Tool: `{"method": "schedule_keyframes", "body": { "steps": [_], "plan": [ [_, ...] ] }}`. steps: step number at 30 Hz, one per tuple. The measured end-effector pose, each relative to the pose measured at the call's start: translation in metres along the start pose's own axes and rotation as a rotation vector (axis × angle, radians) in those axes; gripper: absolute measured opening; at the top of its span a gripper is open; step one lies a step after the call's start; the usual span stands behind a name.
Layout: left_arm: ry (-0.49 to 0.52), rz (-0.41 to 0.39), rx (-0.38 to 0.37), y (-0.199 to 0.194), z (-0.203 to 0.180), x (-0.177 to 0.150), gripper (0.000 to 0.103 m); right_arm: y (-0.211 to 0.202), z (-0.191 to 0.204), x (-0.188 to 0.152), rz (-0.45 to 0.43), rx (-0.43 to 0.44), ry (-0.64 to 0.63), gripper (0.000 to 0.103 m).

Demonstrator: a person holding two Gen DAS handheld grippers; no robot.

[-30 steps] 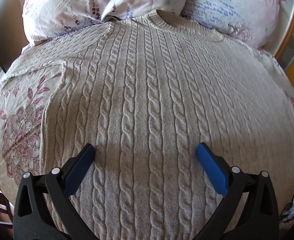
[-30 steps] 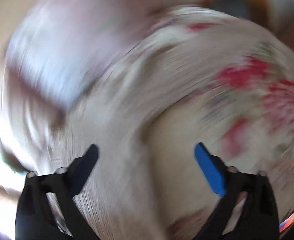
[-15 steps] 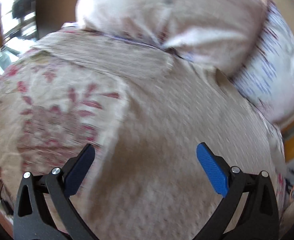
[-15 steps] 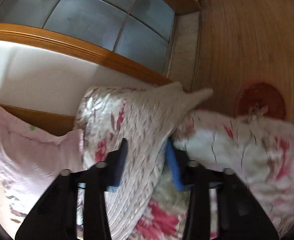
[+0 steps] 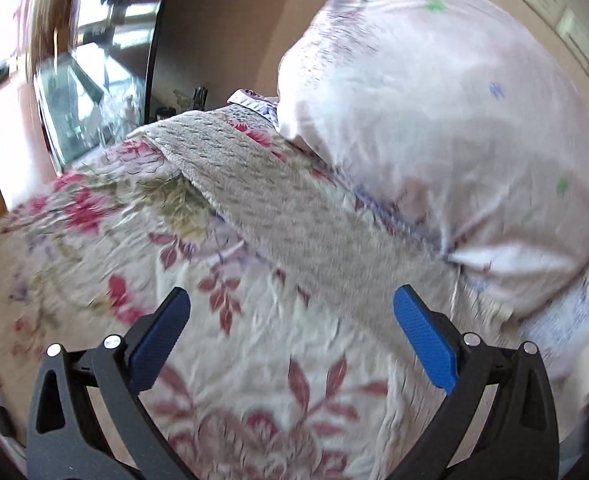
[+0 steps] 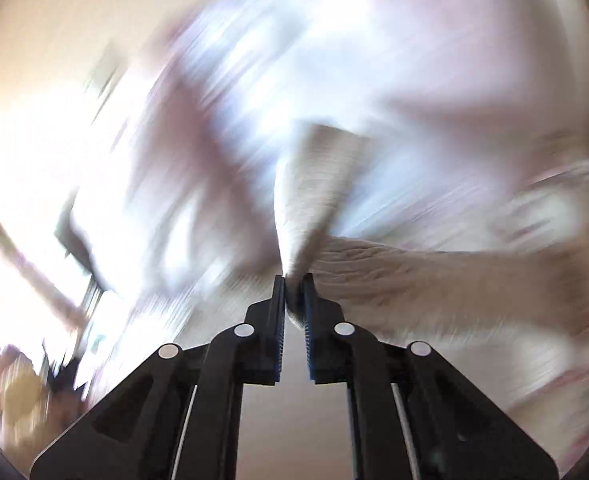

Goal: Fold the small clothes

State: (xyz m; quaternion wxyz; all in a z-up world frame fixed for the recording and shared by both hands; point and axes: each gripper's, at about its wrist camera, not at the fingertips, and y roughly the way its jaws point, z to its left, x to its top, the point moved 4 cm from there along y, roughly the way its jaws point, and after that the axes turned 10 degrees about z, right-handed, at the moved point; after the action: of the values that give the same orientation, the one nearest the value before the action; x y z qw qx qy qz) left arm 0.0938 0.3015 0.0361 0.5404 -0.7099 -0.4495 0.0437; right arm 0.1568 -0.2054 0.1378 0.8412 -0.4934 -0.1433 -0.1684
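Note:
A beige cable-knit sweater lies on a floral bedspread. In the left wrist view I see only its left sleeve (image 5: 278,208), stretched flat from the upper left toward the lower right. My left gripper (image 5: 290,336) is open and empty above the bedspread, just below that sleeve. My right gripper (image 6: 293,284) is shut on the sweater's other sleeve (image 6: 318,184), which stands up from the jaws and trails off to the right. The right wrist view is heavily blurred by motion.
A large pale pink pillow (image 5: 446,120) lies at the head of the bed, right of the sleeve. The floral bedspread (image 5: 134,248) fills the left and bottom. A glass cabinet (image 5: 82,108) stands beyond the bed's left edge.
My left gripper has swung left from over the sweater's body to its left sleeve. My right gripper has closed on the other sleeve and is moving fast with it.

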Motion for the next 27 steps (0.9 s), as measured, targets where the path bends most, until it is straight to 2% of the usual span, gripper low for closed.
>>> {"method": "schedule_keyframes", "body": {
  "steps": [1,2,4,5,6,7,8,12,16,17,18,19,22,24,25,26,27],
  "plan": [
    [-0.04,0.006,-0.02,0.005,0.007,0.009,0.101,0.032,0.032,-0.019,0.106,0.017,-0.065,0.03],
    [-0.093,0.015,-0.043,0.01,0.017,0.019,0.101,0.056,0.056,-0.039,0.188,0.01,-0.101,0.035],
    [-0.196,0.034,-0.077,0.022,0.037,0.036,0.099,0.075,0.075,-0.062,0.249,0.035,-0.096,0.043],
    [-0.247,0.045,-0.091,0.028,0.047,0.044,0.091,0.079,0.077,-0.069,0.266,0.053,-0.073,0.046],
    [-0.296,0.059,-0.106,0.035,0.059,0.052,0.083,0.08,0.076,-0.077,0.28,0.061,-0.034,0.056],
    [-0.336,0.073,-0.119,0.042,0.068,0.059,0.079,0.078,0.072,-0.079,0.286,0.053,-0.004,0.06],
    [-0.367,0.083,-0.136,0.046,0.077,0.065,0.076,0.076,0.067,-0.08,0.29,0.037,0.023,0.06],
    [-0.466,0.094,-0.178,0.057,0.102,0.085,0.075,0.061,0.048,-0.086,0.277,-0.045,0.131,0.063],
    [-0.502,0.085,-0.199,0.062,0.108,0.107,0.079,0.05,0.035,-0.096,0.272,-0.093,0.182,0.065],
    [-0.503,0.073,-0.197,0.062,0.108,0.113,0.076,0.049,0.035,-0.099,0.278,-0.101,0.18,0.065],
    [-0.507,0.071,-0.191,0.062,0.108,0.117,0.064,0.049,0.034,-0.103,0.282,-0.106,0.177,0.065],
    [-0.509,0.067,-0.198,0.063,0.109,0.122,0.061,0.049,0.035,-0.106,0.288,-0.113,0.171,0.065],
    [-0.459,0.117,-0.167,0.078,0.105,0.128,0.061,0.047,0.038,-0.112,0.294,-0.124,0.155,0.068],
    [-0.396,0.108,-0.119,0.08,0.096,0.13,0.063,0.044,0.035,-0.114,0.301,-0.136,0.158,0.068],
    [-0.394,0.108,-0.115,0.081,0.095,0.129,0.058,0.043,0.032,-0.115,0.302,-0.141,0.166,0.068],
    [-0.404,0.109,-0.144,0.082,0.095,0.128,0.027,0.042,0.03,-0.115,0.301,-0.145,0.173,0.068],
    [-0.414,0.106,-0.159,0.082,0.095,0.127,0.007,0.038,0.029,-0.115,0.298,-0.148,0.176,0.068]
  ]
}}
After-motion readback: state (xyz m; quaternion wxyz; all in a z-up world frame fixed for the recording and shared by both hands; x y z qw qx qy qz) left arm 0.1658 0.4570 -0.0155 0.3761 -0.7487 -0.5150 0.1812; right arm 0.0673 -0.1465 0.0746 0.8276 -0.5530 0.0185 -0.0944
